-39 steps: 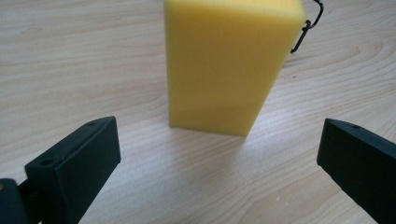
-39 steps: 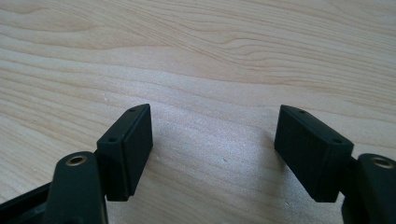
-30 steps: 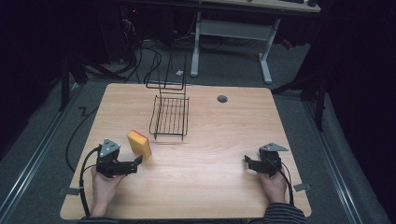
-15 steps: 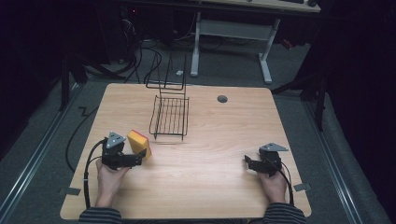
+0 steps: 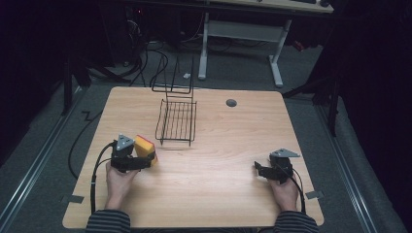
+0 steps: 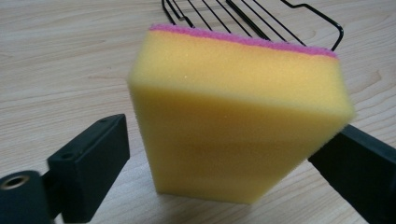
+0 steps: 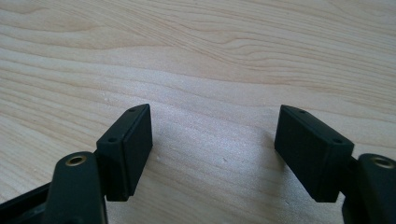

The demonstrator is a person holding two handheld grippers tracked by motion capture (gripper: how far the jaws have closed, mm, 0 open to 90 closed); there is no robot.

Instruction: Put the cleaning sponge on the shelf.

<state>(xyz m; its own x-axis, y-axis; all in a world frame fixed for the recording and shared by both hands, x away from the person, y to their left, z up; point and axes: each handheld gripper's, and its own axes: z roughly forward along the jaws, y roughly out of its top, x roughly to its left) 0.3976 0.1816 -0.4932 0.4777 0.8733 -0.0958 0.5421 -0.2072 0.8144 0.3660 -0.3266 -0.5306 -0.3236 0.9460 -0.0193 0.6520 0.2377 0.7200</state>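
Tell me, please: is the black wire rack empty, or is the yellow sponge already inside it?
Empty. The black wire rack holds nothing; the yellow sponge with a pink top layer stands on the wooden table, outside it.

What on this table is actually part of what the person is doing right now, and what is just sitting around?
Part of the job:
- yellow sponge with a pink scrub layer, between the jaws of the left gripper, which have just been closing
- black wire rack, just beyond the sponge

Just there:
- right gripper, jaws open over bare wood
- grey cable hole in the wooden table
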